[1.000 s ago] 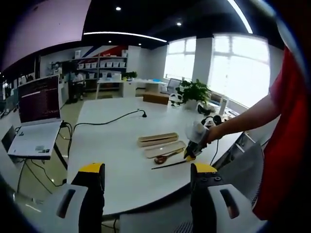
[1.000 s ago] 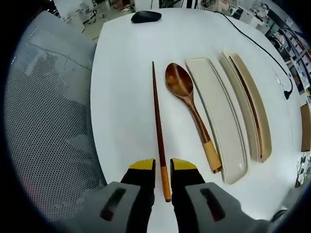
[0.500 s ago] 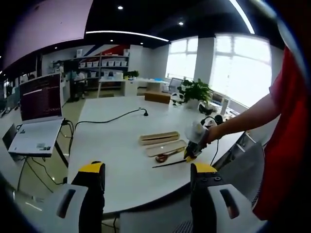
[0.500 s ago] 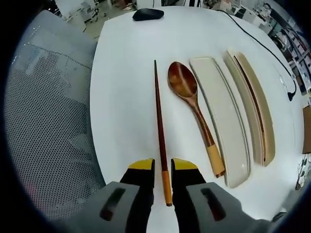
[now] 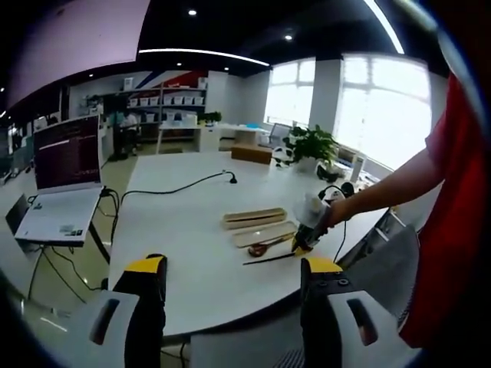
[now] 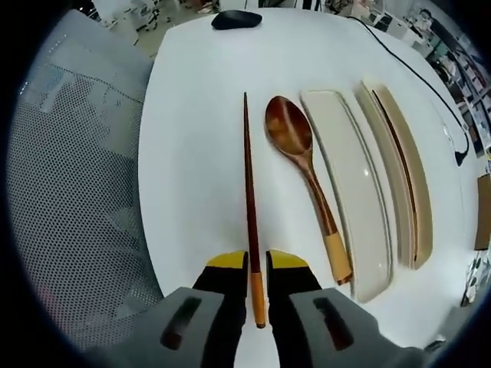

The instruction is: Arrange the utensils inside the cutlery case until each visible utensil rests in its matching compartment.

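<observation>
Right gripper (image 6: 256,263) pinching the pale handle end of the chopstick (image 6: 249,199), which lies flat on the white table (image 6: 192,115), tip pointing away. Just beside it, apart: spoon (image 6: 303,172), bowl at the far end. Next over, the empty case tray (image 6: 349,184), then the second case half (image 6: 403,169) with another chopstick inside. Mouse (image 6: 236,18) at the far table edge; mesh chair (image 6: 69,192) alongside. Left gripper (image 5: 230,272) spread, holding nothing, off the table edge, well short of the utensils. Farther back: cable (image 5: 173,188), laptop (image 5: 61,184), plant (image 5: 307,146).
</observation>
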`<state>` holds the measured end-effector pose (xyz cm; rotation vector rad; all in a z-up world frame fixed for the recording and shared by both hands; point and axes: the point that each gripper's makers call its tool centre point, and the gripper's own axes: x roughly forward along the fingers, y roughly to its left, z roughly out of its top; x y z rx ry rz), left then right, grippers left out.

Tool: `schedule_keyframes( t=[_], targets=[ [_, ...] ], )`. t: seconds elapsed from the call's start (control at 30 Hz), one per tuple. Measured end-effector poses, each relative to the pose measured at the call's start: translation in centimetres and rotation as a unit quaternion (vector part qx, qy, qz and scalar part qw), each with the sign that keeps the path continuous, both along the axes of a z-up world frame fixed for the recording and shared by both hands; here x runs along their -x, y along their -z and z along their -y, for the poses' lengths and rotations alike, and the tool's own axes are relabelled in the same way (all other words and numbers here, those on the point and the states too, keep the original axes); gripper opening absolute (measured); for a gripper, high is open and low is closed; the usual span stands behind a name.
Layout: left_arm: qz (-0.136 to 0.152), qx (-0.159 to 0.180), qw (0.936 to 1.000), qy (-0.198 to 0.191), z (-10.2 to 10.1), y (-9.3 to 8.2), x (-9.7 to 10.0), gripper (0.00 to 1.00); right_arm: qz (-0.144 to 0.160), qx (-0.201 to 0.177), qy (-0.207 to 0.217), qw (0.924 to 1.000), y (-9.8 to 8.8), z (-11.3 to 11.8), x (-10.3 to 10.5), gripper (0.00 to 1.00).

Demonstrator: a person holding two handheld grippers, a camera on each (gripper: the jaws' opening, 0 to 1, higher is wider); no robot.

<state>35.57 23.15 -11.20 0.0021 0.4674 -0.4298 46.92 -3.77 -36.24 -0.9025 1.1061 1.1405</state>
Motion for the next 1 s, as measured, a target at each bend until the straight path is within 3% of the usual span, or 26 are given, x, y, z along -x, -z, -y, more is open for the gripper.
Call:
schedule_keyframes(
  t=[0.43,0.53,0.87,1.0],
  targets=[
    [-0.002,-0.002,1.0000,0.006,0.35,0.26,-0.16,0.73,0.016,0.015,-0.009,0.9997,0.14,0.01,0.14,0.02],
    [-0.003,-0.002,1.0000,0.005,0.27,0.34,-0.14,0.73,0.021,0.023,-0.028,0.9991,0.19,0.01,0.20,0.01],
    [-0.001,-0.005,1.0000,0.001,0.13,0.41,0.14,0.72,0.013,0.024,-0.048,0.9985,0.16,0.04,0.13,0.01],
    [0.000,-0.003,1.0000,-0.003,-0.15,0.35,0.24,0.72,0.007,0.017,-0.029,0.9994,0.16,0.10,0.04,0.01]
  ],
)
